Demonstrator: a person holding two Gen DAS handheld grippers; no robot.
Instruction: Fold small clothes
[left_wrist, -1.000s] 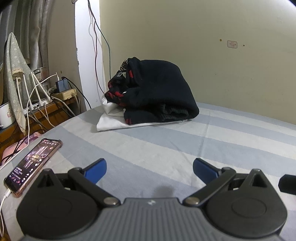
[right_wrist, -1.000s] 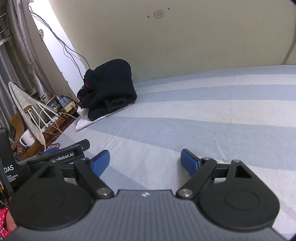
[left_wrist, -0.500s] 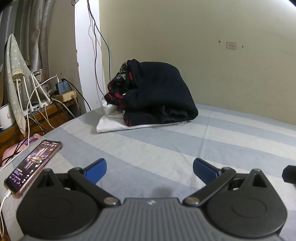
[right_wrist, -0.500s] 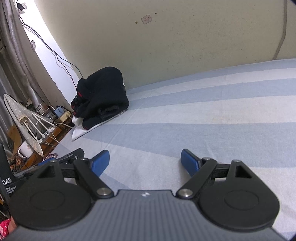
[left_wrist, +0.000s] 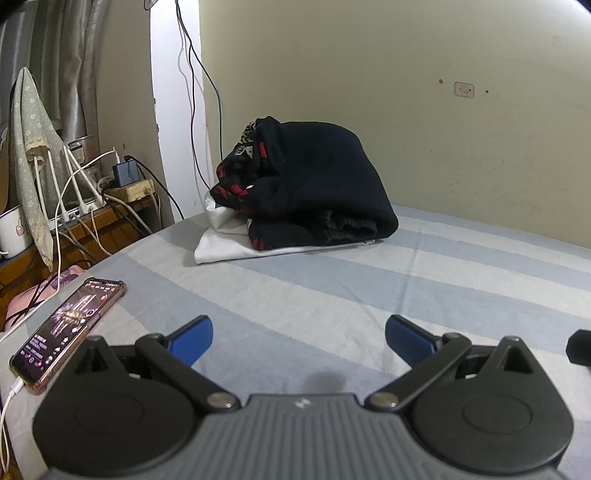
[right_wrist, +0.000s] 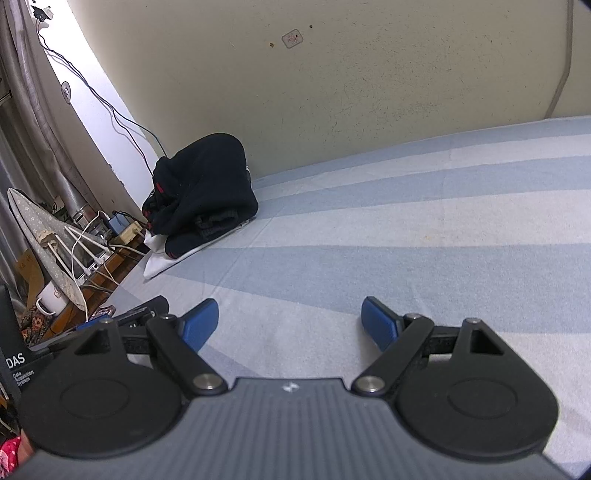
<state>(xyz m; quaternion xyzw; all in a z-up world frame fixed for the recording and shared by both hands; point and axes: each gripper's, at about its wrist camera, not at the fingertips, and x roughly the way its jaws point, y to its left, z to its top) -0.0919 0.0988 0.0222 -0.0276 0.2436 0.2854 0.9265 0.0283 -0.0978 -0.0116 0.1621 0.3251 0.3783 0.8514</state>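
Note:
A heap of black clothes with red marks (left_wrist: 310, 192) lies on a folded white garment (left_wrist: 229, 243) at the far left corner of the striped bed, by the wall. It also shows in the right wrist view (right_wrist: 203, 199). My left gripper (left_wrist: 299, 338) is open and empty, low over the bed, well short of the heap. My right gripper (right_wrist: 290, 325) is open and empty, to the right of the left one and farther from the heap.
A phone (left_wrist: 70, 325) with a lit screen and a white cable lies at the bed's left edge. A side table (left_wrist: 92, 221) with chargers, cables and a mug stands left of the bed. The wall (left_wrist: 443, 129) runs behind the bed.
The right wrist view has swung right and up, so the heap sits farther left and smaller. The left gripper has barely moved. Both stay open.

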